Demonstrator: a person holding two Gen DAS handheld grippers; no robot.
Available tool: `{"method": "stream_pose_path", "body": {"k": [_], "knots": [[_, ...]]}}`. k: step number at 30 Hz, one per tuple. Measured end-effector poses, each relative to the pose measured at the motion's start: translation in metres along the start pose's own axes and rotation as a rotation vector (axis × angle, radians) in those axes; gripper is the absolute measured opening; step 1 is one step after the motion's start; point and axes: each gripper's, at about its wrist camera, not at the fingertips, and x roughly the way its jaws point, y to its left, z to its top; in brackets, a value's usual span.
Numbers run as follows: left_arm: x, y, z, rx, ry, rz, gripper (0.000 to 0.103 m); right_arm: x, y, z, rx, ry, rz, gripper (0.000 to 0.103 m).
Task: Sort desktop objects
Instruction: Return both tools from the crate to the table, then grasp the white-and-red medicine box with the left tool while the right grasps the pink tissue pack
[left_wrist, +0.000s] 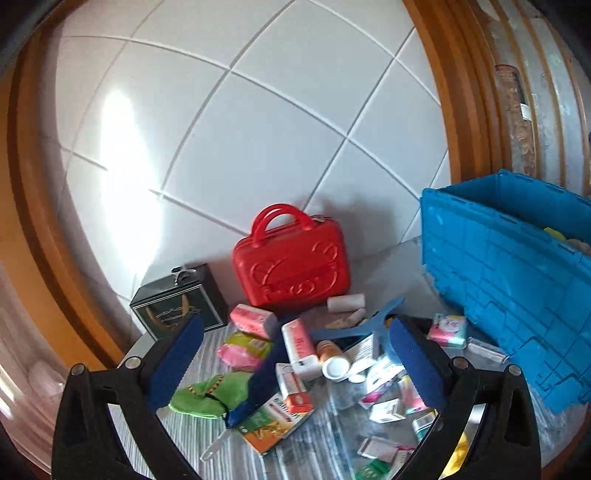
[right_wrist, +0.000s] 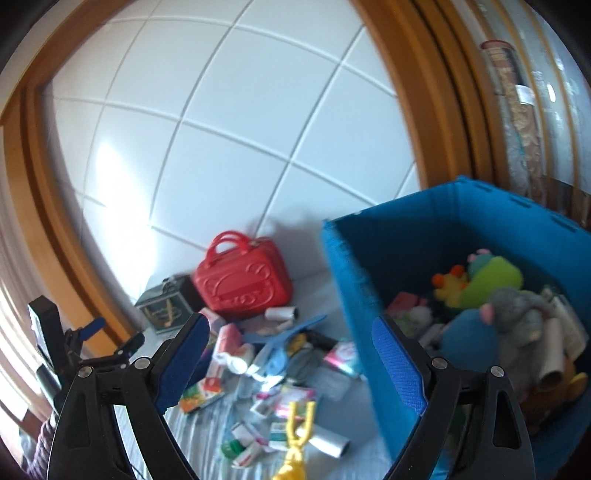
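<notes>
A heap of small things lies on the grey striped table: cartons, tissue packs, an orange pill bottle, a green cloth, a blue hanger. My left gripper is open and empty above the heap. My right gripper is open and empty, above the table beside the blue crate. The crate holds plush toys and paper rolls. A yellow object lies under the right gripper. The left gripper also shows in the right wrist view.
A red hard case with handles stands against the white tiled wall. A dark box stands left of it. The blue crate fills the right side. A wooden frame runs behind.
</notes>
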Motion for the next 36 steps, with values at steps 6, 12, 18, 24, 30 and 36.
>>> {"method": "stream_pose_path", "body": {"k": [6,12,18,24,30,36], "knots": [[0.033,0.045,-0.041,0.007,0.077,0.046,0.102,0.062,0.049,-0.024,-0.013,0.099,0.078,0.091],[0.089,0.056,-0.090,-0.043,0.204,0.032,0.102,0.129,0.075,-0.039,-0.058,0.218,0.134,0.091],[0.152,0.051,-0.127,-0.084,0.300,0.000,0.102,0.232,0.105,-0.053,-0.119,0.376,0.189,0.091],[0.211,0.049,-0.150,-0.122,0.392,-0.031,0.102,0.372,0.146,-0.072,-0.141,0.559,0.196,0.090],[0.260,0.040,-0.168,-0.144,0.466,-0.069,0.102,0.503,0.170,-0.119,-0.174,0.782,0.101,0.079],[0.296,0.027,-0.182,-0.132,0.528,-0.082,0.101,0.554,0.171,-0.142,-0.234,0.850,0.069,0.055]]}}
